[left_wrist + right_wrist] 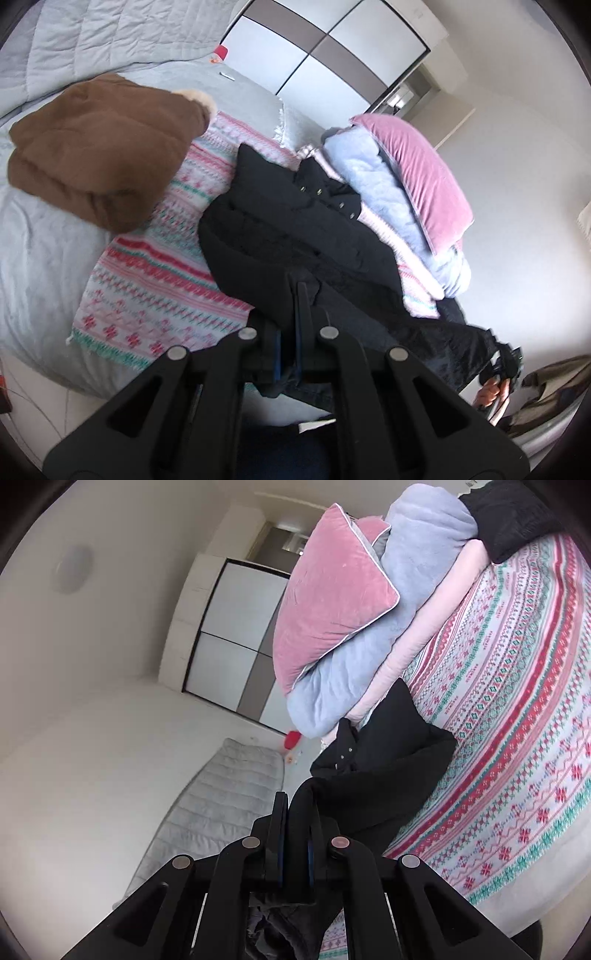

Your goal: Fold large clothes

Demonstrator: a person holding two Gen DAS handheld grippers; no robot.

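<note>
A black coat point(295, 221) with small metal buttons lies across the patterned blanket point(155, 280) on the bed. My left gripper point(297, 291) is shut on the coat's near edge, and dark cloth drapes over its fingers. In the right wrist view the same black coat point(384, 771) hangs lifted off the blanket point(517, 738), with my right gripper point(295, 805) shut on another edge of it. Cloth bunches between and below the right fingers. The right gripper and the hand point(491, 391) holding it show at the lower right of the left wrist view.
A folded brown coat point(99, 151) with a fur trim lies on the bed to the left. A pink cushion point(417, 177) and a pale blue blanket point(373, 177) are piled against the wall. A grey quilted mat point(218, 794) lies on the floor before a wardrobe point(332, 51).
</note>
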